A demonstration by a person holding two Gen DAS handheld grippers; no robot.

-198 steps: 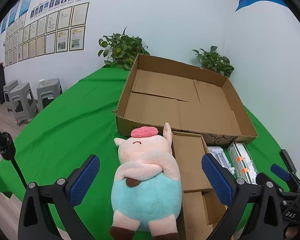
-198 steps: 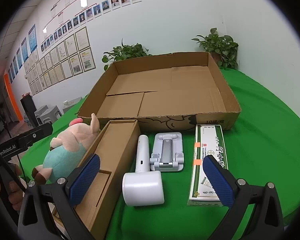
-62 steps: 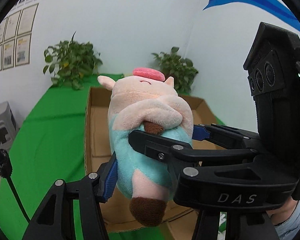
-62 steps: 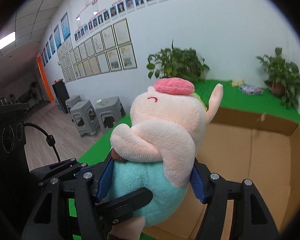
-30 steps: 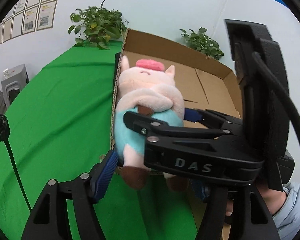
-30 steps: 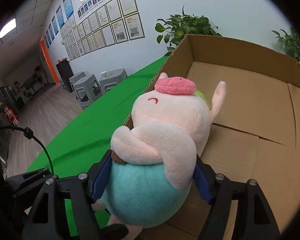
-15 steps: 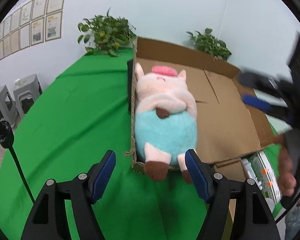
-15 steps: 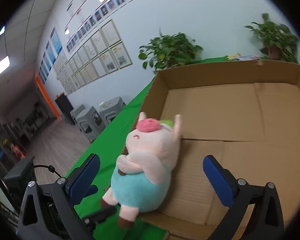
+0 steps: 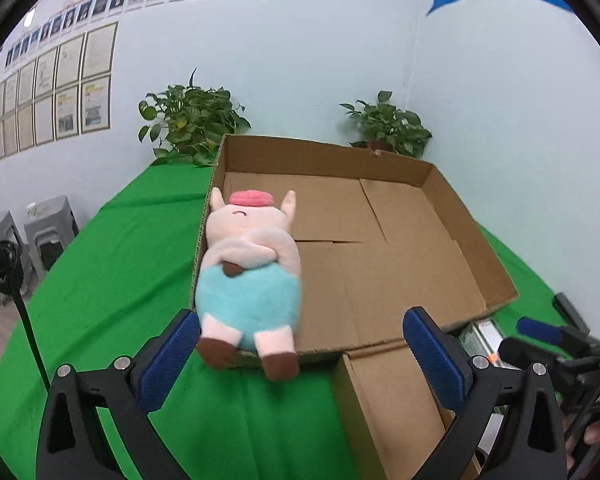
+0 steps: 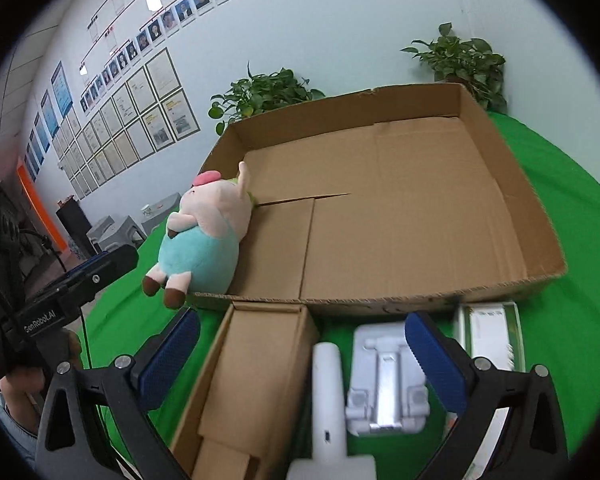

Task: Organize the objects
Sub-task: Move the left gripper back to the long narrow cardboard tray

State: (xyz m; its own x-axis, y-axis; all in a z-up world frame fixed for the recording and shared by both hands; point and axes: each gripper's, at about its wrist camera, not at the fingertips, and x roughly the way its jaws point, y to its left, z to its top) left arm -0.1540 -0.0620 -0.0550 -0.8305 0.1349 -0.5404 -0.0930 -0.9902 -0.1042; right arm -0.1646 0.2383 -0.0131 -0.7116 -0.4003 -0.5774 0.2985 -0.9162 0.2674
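Observation:
A pink plush pig in teal trousers (image 9: 249, 272) lies on its back at the near left corner of the big open cardboard box (image 9: 428, 184), its feet hanging over the front wall. It also shows in the right wrist view (image 10: 204, 236). My left gripper (image 9: 300, 354) is open and empty, just short of the pig's feet. My right gripper (image 10: 300, 354) is open and empty above a white handheld device (image 10: 328, 392) and a white folding stand (image 10: 386, 384). A green-and-white carton (image 10: 492, 336) lies to their right.
A narrow open cardboard box (image 10: 252, 376) lies in front of the big box on the green tablecloth (image 9: 100, 280). Two potted plants (image 9: 192, 120) stand behind the box by the wall. Grey stools (image 9: 48, 224) stand off the table's left.
Both grippers held the pig, carried it over the big box and let go. The pig now lies in the box's near left corner and both grippers have pulled back, open.

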